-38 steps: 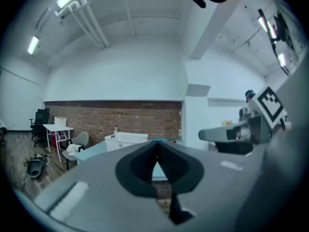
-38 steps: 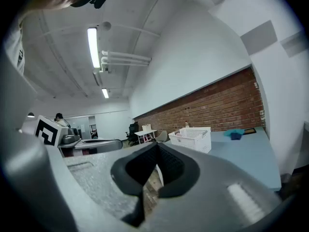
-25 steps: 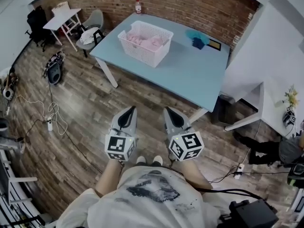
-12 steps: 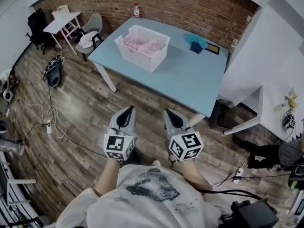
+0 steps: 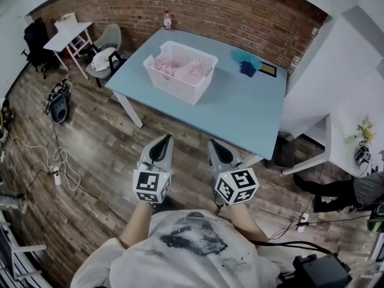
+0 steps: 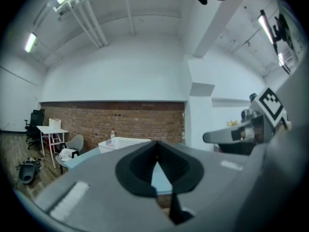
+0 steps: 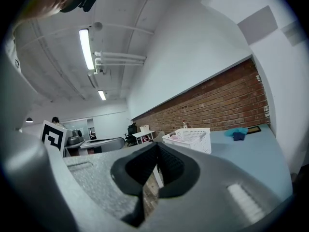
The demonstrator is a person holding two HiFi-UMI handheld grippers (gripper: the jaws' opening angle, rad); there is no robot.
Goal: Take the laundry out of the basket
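The left gripper (image 5: 161, 140) has its fingers (image 6: 137, 168) pressed together on nothing. Well ahead of both pairs of fingers, the pink laundry (image 5: 183, 72) lies in the white basket (image 5: 195, 93) on the blue table (image 5: 240, 116). The right gripper (image 5: 213, 144) is likewise closed and empty. Arriving closed, the fingers would likely butt the basket's wall and shove it along the table instead of catching cloth.
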